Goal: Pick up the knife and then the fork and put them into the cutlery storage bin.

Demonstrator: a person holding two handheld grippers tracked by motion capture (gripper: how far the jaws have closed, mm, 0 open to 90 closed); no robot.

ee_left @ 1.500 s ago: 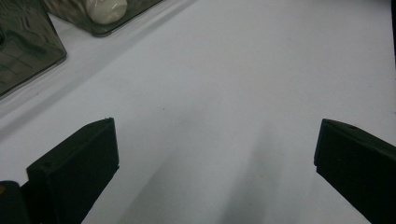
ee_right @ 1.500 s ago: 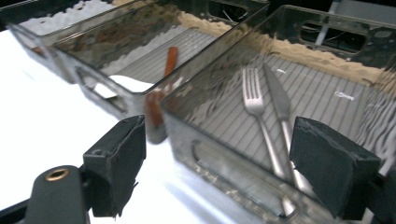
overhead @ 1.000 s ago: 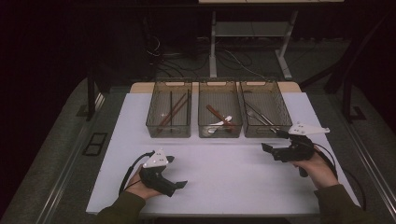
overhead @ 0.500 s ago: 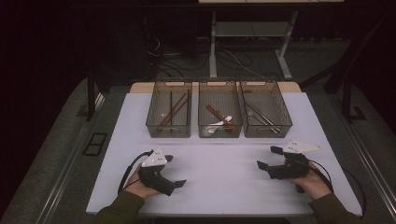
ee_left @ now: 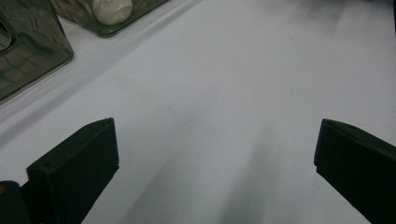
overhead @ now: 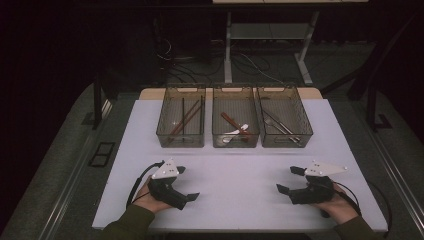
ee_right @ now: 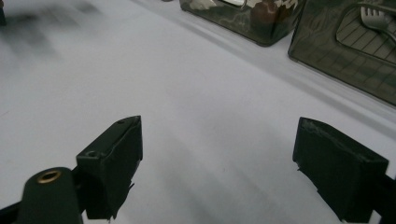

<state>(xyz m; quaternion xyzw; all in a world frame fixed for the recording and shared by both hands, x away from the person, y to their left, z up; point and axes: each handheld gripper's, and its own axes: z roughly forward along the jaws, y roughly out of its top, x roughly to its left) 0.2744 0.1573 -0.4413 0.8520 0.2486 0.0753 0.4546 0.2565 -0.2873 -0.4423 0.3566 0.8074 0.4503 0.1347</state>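
Both grippers rest low over the near part of the white table (overhead: 235, 165), each held in a hand. My left gripper (overhead: 186, 183) sits at the near left, its jaws wide apart and pointing toward the middle with nothing between them. In the left gripper view the left gripper (ee_left: 215, 154) has bare table between its jaws. My right gripper (overhead: 289, 180) is at the near right, jaws open and pointing left. The right gripper (ee_right: 217, 158) frames bare table too. Neither holds anything.
Three smoky clear bins stand in a row at the back middle: the left bin (overhead: 182, 120) holds chopsticks, the middle bin (overhead: 235, 122) a reddish and a white spoon, the right bin (overhead: 283, 120) metal cutlery. Table edges drop to dark floor all round.
My right gripper has come down and toward the near edge of the table, its jaws staying open. The left gripper has kept still.
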